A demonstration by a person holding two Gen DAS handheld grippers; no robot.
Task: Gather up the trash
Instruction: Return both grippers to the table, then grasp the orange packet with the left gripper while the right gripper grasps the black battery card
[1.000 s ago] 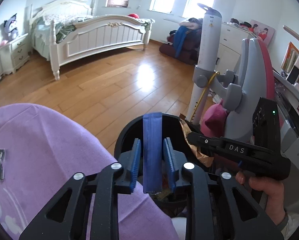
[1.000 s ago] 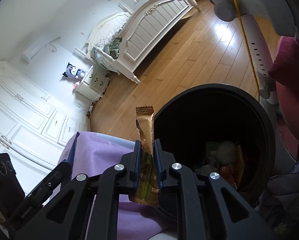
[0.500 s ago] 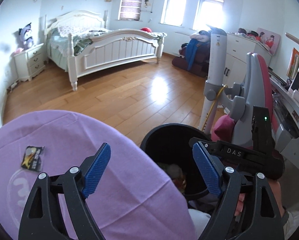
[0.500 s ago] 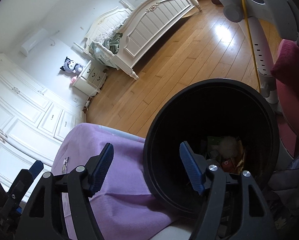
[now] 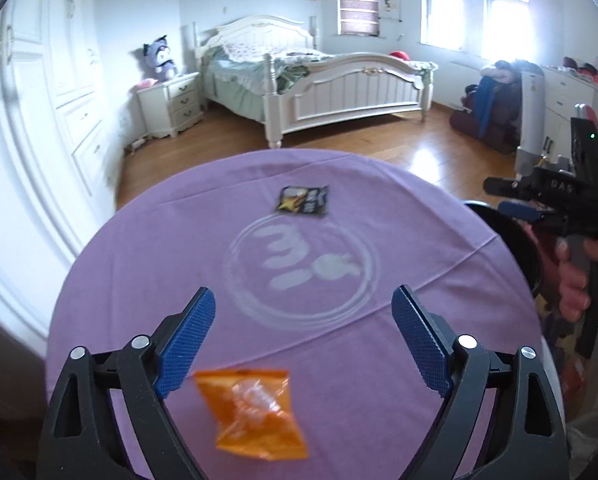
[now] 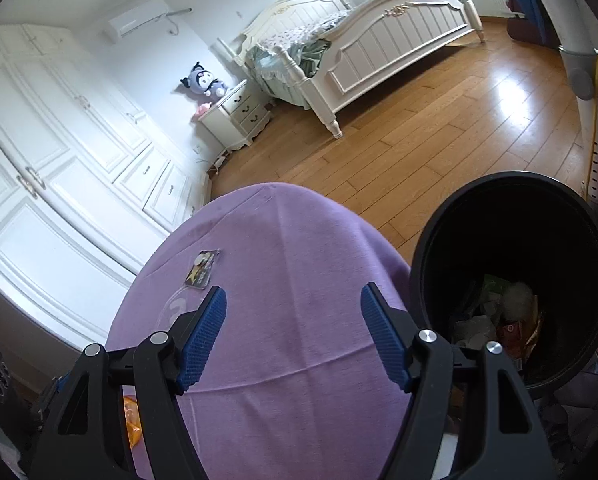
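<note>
Both hand-held grippers, left [image 5: 303, 336] and right [image 6: 293, 336], are spread wide and empty above the table [image 5: 139, 264]. Orange wrapper [image 5: 255, 412] lies just below the left; it looks light, crinkly, best pinched at an edge.

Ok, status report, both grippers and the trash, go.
Left gripper open, empty, above orange wrapper. Right gripper open, empty, beside black bin. Dark packet on purple cloth. Nothing blocking.

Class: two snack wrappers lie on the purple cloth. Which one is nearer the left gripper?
The orange wrapper: it lies just in front of the open left gripper, near its left finger. The dark wrapper sits far across the purple cloth, beyond the printed circle.
</note>
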